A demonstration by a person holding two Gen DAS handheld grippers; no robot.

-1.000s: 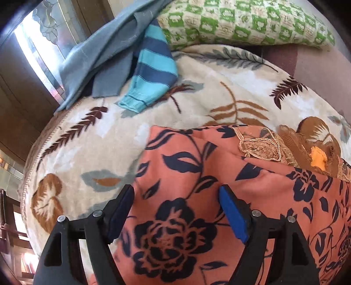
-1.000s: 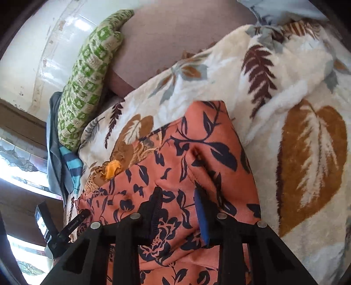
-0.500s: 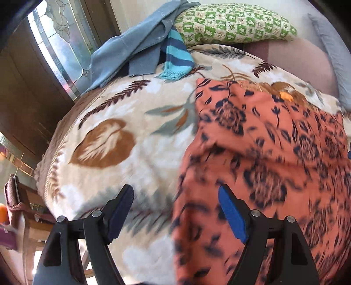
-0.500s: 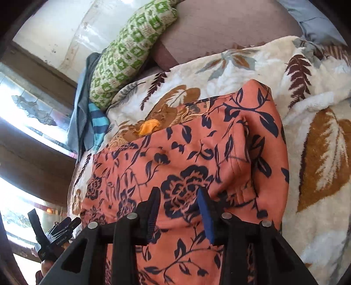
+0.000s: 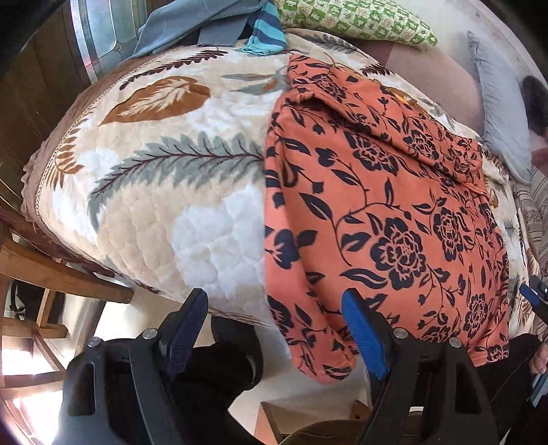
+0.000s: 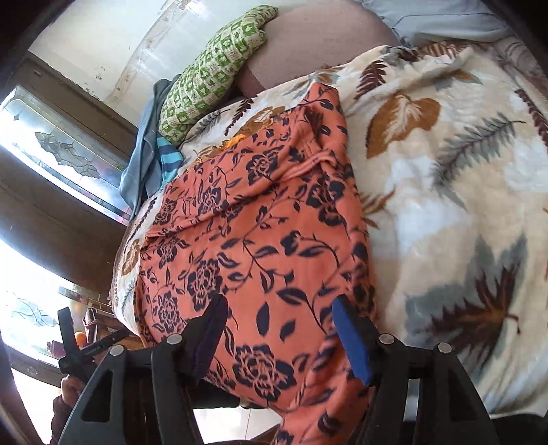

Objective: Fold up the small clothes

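An orange garment with dark blue flowers (image 5: pixel 394 212) lies folded on a leaf-patterned blanket (image 5: pixel 171 164), its near end hanging over the bed's front edge. It also shows in the right wrist view (image 6: pixel 260 232). My left gripper (image 5: pixel 277 328) is open and empty, held off the bed's front edge at the garment's left corner. My right gripper (image 6: pixel 279 332) is open, its jaws spread over the garment's near right part without holding it. The right gripper's tip shows in the left view (image 5: pixel 536 301), the left gripper in the right view (image 6: pixel 82 345).
A green checked pillow (image 5: pixel 356 24) and a pile of grey-blue and striped teal clothes (image 5: pixel 219 20) lie at the far side by a window. A grey pillow (image 5: pixel 500 113) lies far right. A wooden chair (image 5: pixel 44 274) stands left of the bed.
Both grippers have pulled back toward the bed's front edge. The right gripper, shut on the garment a second ago, has opened and let it go. The garment now lies flat.
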